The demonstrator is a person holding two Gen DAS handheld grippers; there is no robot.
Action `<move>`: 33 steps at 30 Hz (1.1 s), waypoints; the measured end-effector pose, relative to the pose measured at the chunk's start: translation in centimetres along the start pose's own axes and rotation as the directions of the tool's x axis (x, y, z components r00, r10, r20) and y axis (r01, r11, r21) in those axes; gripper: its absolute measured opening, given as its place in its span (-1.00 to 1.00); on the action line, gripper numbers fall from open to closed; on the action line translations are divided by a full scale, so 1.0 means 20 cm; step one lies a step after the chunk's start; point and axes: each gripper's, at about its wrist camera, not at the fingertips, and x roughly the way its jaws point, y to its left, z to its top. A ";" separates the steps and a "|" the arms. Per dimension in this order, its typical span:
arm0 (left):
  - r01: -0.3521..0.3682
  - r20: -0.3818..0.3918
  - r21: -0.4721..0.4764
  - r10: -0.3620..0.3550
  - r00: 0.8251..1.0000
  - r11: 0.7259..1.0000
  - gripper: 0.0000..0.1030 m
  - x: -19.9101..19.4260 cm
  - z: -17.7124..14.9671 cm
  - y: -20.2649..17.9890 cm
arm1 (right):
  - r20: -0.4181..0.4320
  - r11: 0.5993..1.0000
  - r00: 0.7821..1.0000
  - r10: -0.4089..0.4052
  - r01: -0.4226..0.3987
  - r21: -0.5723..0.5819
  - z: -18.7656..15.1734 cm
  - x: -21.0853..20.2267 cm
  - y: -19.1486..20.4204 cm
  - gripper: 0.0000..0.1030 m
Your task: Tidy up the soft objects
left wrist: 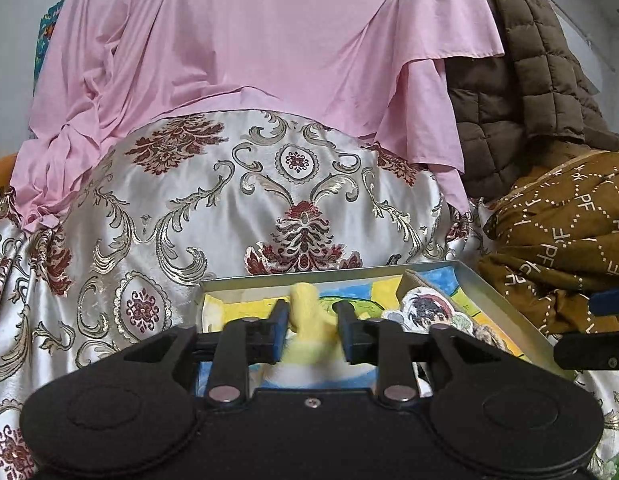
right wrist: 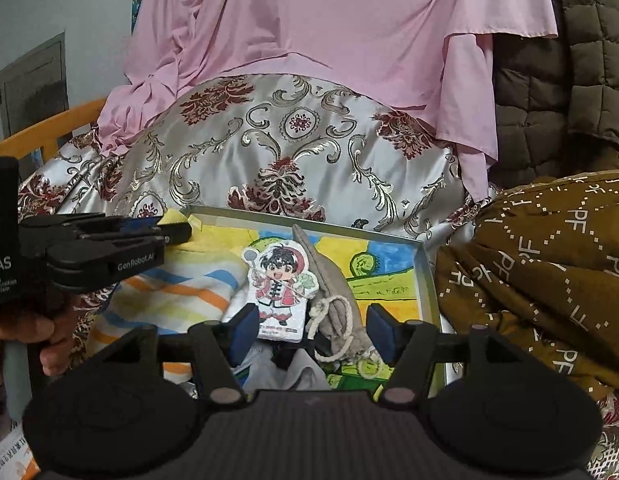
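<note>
The left gripper (left wrist: 313,314) is seen partly open with a yellow cloth (left wrist: 309,316) loose between its jaws, while the right gripper (right wrist: 313,326), jaws wide, straddles a cartoon plush tag (right wrist: 283,284) and grey drawstring pouch (right wrist: 335,304) in the tray (right wrist: 427,280).

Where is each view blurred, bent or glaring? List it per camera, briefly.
Left wrist view: the yellow striped cloth between the left gripper fingers is motion-smeared; the satin bedspread shows soft sheen, and the corners are dark. Right wrist view: the cartoon plush and tin box are sharp; the fisheye bows the box rim and the wooden rail; lighting is flat with no hard shadows.
</note>
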 end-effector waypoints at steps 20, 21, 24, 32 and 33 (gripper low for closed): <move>-0.007 0.112 -0.012 0.008 0.994 1.000 0.73 -0.59 0.02 0.00 | 0.115 0.999 0.993 0.011 -0.015 0.029 0.00 -0.34 0.07 0.73; -0.011 0.122 -0.018 0.013 0.992 1.000 0.79 -0.64 0.01 0.00 | 0.123 0.999 0.992 0.010 -0.014 0.035 -0.01 -0.37 0.07 0.78; -0.013 0.132 -0.026 0.016 0.991 1.000 0.91 -0.78 -0.02 0.00 | 0.146 0.998 0.989 0.012 -0.021 0.055 -0.04 -0.45 0.08 0.82; -0.009 0.145 -0.050 0.016 0.989 0.999 0.99 -1.15 -0.15 -0.03 | 0.194 0.997 0.981 0.025 -0.038 0.063 -0.20 -0.73 0.15 0.93; -0.010 0.146 -0.056 0.018 0.989 0.998 0.99 -1.20 -0.17 -0.04 | 0.200 0.997 0.979 0.028 -0.041 0.065 -0.23 -0.76 0.16 0.95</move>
